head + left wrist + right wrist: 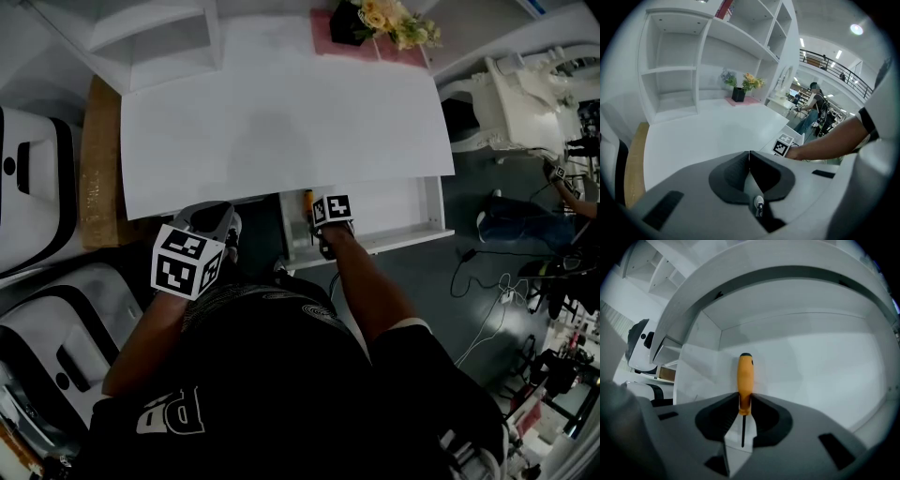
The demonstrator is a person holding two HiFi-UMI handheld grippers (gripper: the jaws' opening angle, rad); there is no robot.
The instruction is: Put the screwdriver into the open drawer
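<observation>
A screwdriver (pixel 745 376) with an orange handle and a thin dark shaft lies between the jaws of my right gripper (pixel 744 401), and the pads close on the handle's lower end. The handle's tip points into the open white drawer (pixel 820 362). In the head view the right gripper (pixel 317 217) reaches down into the drawer (pixel 398 208) at its left end, with the orange handle (pixel 307 200) showing beside the marker cube. My left gripper (pixel 749 157) is shut and empty, held in front of the desk's edge; in the head view the left gripper (pixel 216 225) sits left of the drawer.
The white desk top (pixel 281 112) bears a flower pot (pixel 375 19) on a pink mat at the back. White shelves (pixel 675 70) stand at its rear left. A white chair (pixel 516 103), a person (pixel 562 192) and floor cables (pixel 487 291) are to the right; white machines (pixel 37 187) stand left.
</observation>
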